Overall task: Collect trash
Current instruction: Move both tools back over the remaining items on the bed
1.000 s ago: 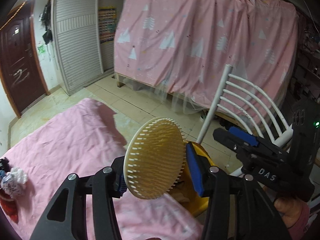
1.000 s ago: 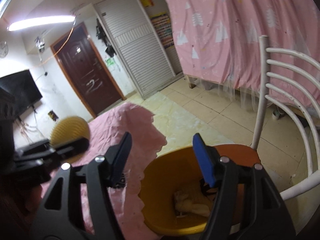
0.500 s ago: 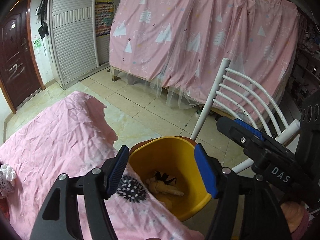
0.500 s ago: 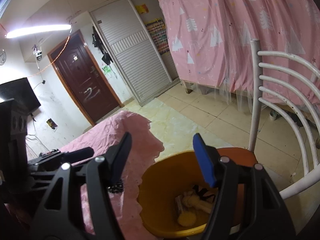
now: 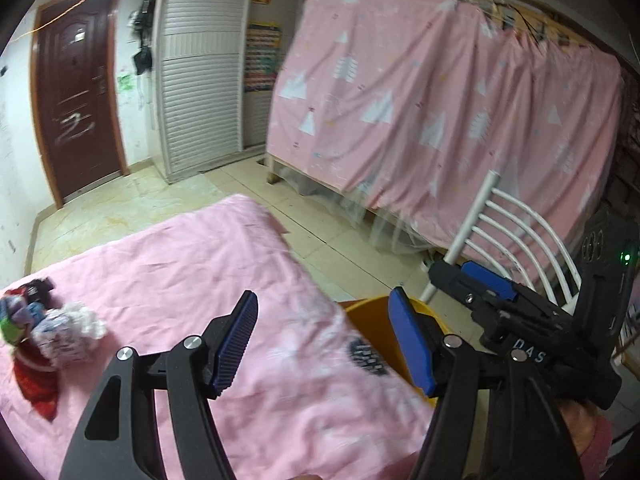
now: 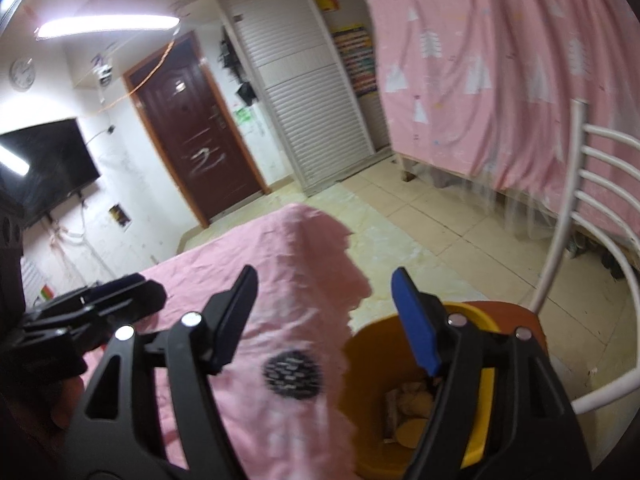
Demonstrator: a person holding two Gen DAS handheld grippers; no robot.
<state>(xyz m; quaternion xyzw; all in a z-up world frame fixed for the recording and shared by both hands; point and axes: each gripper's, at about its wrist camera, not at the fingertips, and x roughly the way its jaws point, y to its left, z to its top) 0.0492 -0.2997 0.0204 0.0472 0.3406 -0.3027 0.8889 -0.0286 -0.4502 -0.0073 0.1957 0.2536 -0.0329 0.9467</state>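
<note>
- Left claw (image 5: pixel 322 342) hanging wide open over the pink sheet (image 5: pixel 192 280), gripping nothing, blue pads spread well apart.
- Right claw (image 6: pixel 324 320) also gaping, jaws having just been opening a bit more, nothing between them.
- Yellow bin (image 6: pixel 366 392) sitting at about 4 o'clock in the right wrist view, just beside the sheet's edge, resting on the orange seat of the white chair (image 6: pixel 568 216).
- Trash lying in the bin's bottom: pale crumpled bits and a round yellowish disc (image 6: pixel 412 426), partly hidden behind the right claw's finger.
- Black round patch with white marks (image 6: pixel 292 375) lying on the sheet right next to the bin's rim; can't tell what it is, too blurry.
- Small heap of crumpled white and coloured stuff (image 5: pixel 52 332) waiting at 9 o'clock in the left wrist view, well apart from the bin.
- Pink curtain (image 5: pixel 440 120) with white trees hanging at 1 o'clock, brown door (image 5: pixel 76 108) showing at 10 o'clock.
</note>
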